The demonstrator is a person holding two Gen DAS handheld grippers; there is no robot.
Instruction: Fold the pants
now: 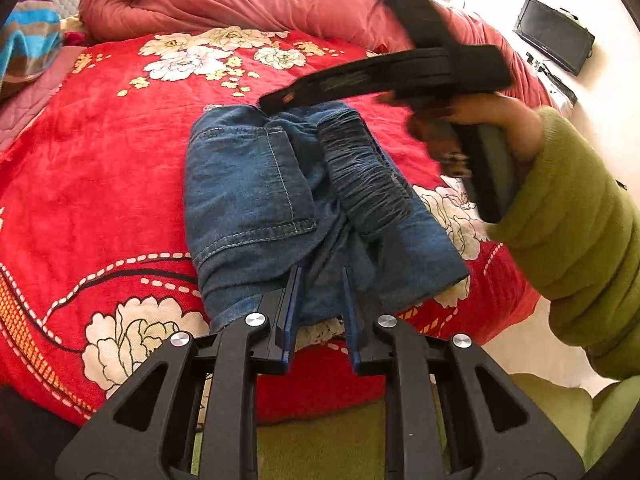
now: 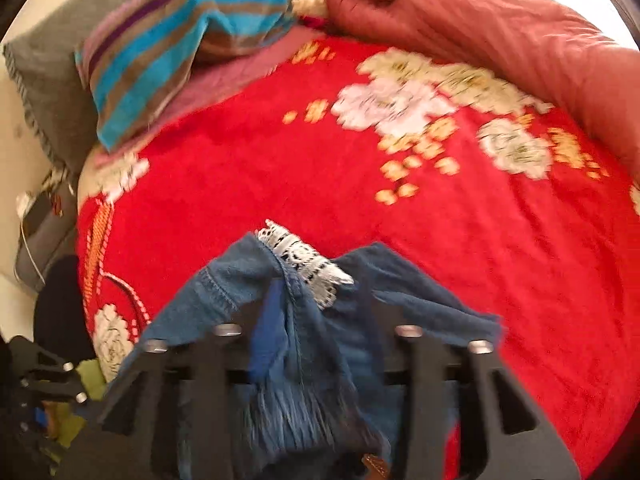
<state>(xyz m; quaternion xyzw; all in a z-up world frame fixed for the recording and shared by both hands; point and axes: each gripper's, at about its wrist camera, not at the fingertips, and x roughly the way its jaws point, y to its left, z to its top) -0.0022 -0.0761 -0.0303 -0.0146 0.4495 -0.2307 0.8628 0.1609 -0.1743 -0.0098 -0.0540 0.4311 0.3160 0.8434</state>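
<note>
**Folded jeans on the red bedspread, both grippers at the bundle**

We see the pants [image 1: 280, 208], blue denim, lying folded into a compact bundle near the middle of the red floral bedspread [image 1: 100, 184], toward its near edge. A back pocket faces up on the left half, and a dark gathered waistband runs along the right half.

Our left gripper [image 1: 322, 280] points down at the near edge of the bundle. Its blue-lined fingers [image 1: 291, 300] stand only a little apart, with a ridge of denim rising between them; we cannot tell whether the pads actually pinch it.

Our right gripper [image 1: 276, 101] reaches over the far edge of the pants, held by a hand [image 1: 492, 120] in a green sleeve [image 1: 568, 232]. In its own blurred view, denim and a strip of white lace [image 2: 304, 264] drape over the fingers and hide them, so we cannot tell how they stand.

Far across the bed lie a rust-coloured quilt [image 1: 240, 0] and a striped pillow [image 2: 168, 52].
</note>
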